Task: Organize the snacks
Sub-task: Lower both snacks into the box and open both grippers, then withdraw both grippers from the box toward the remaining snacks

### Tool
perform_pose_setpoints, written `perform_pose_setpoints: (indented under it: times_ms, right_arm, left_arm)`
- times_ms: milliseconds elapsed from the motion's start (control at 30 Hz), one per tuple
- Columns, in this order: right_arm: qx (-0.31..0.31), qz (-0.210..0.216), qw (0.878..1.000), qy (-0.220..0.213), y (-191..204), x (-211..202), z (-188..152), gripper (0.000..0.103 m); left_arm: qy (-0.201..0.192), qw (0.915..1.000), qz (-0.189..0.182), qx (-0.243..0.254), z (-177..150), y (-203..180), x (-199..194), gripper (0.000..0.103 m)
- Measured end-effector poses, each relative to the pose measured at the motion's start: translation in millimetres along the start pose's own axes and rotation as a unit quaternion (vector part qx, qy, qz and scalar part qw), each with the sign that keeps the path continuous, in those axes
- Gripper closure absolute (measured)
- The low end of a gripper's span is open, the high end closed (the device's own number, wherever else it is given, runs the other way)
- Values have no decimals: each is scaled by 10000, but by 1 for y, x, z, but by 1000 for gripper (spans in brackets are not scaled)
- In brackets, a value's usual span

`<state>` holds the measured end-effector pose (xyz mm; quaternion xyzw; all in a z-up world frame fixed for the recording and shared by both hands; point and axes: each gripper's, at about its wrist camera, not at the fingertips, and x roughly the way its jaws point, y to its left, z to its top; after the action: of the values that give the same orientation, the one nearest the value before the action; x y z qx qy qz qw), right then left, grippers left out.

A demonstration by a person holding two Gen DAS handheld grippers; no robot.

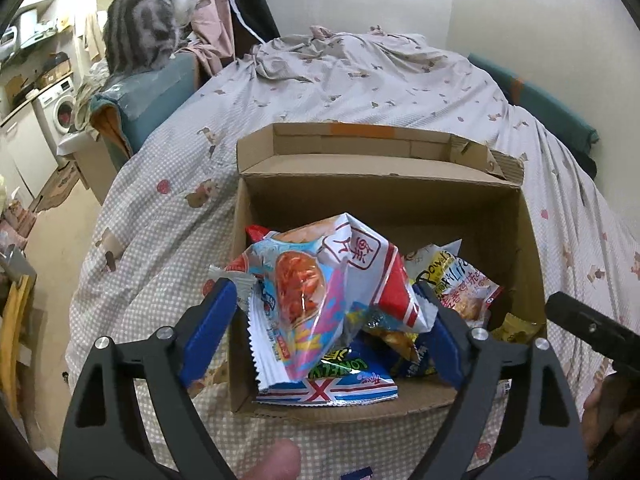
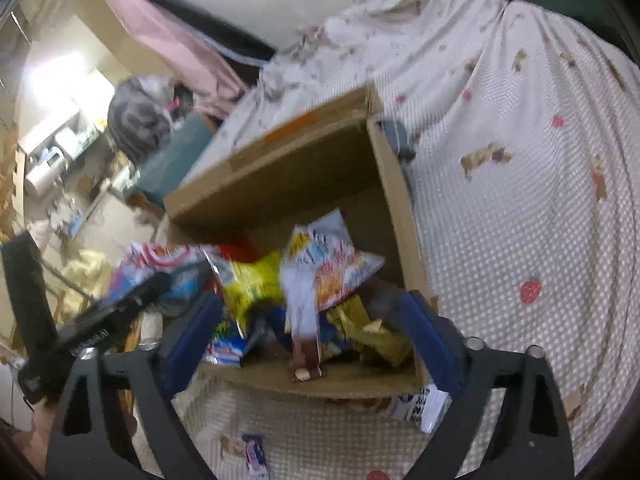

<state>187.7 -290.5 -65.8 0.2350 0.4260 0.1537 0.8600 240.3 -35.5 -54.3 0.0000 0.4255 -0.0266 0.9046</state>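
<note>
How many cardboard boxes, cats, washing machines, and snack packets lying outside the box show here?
Cardboard box: 1
Cat: 1
Washing machine: 1
Snack packets outside the box: 2
Total: 5

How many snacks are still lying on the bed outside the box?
2, both seen by the right wrist camera: a small blue-and-white packet on the bed in front of the box, and a white pack by its near right corner. Others may be hidden.
</note>
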Motion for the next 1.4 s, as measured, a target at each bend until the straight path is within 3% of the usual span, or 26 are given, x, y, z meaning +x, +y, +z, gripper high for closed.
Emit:
perform_pose_setpoints:
  times_ms: [167, 467, 667, 1033, 1233, 1400]
  right_arm:
    - [25, 7, 9999, 143, 0, 3, -1, 8]
    - [47, -40, 10000, -17, -2, -13, -2, 8]
    - [584, 17, 9983, -62, -20, -30, -5, 8]
    - [1187, -91, 9927, 194, -39, -43, -23, 8]
    - [1217, -167, 9914, 456, -37, -41, -36, 8]
    - [1046, -225, 9930, 502, -28, -42, -41, 8]
  left_arm:
    - [-72, 9999, 74, -50, -1, 2, -6, 0]
    - [-443, 9985, -99, -312, 2, 15, -31, 0]
    - [-335, 9983, 11, -478, 0, 29, -39, 0]
    - [522, 9921, 297, -1105, -37, 64, -42, 0]
    - [1046, 9871, 152, -1201, -66, 63, -39, 0]
    - [1393, 9850, 394, -936, -57, 49, -7, 0]
